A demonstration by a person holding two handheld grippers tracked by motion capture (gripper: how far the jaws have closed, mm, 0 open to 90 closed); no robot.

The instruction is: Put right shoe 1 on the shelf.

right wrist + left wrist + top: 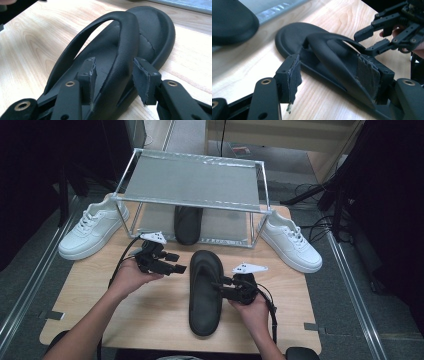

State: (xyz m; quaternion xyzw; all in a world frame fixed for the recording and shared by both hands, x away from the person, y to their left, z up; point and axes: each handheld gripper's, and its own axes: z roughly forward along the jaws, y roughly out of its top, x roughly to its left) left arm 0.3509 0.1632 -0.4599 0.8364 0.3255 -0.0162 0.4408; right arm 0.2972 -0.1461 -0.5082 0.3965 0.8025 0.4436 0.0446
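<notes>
Flip-flop mid-table; right hand-held gripper open astride strap.

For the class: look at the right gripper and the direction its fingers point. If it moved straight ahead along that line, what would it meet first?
Most likely the strap of the black flip-flop on the table: the right gripper has its fingers open on either side of that strap, not pressing it. How close is hard to judge.

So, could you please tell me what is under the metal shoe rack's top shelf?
A black flip-flop lies there on the lower shelf, toe outward; its heel end is covered by the top shelf.
</notes>
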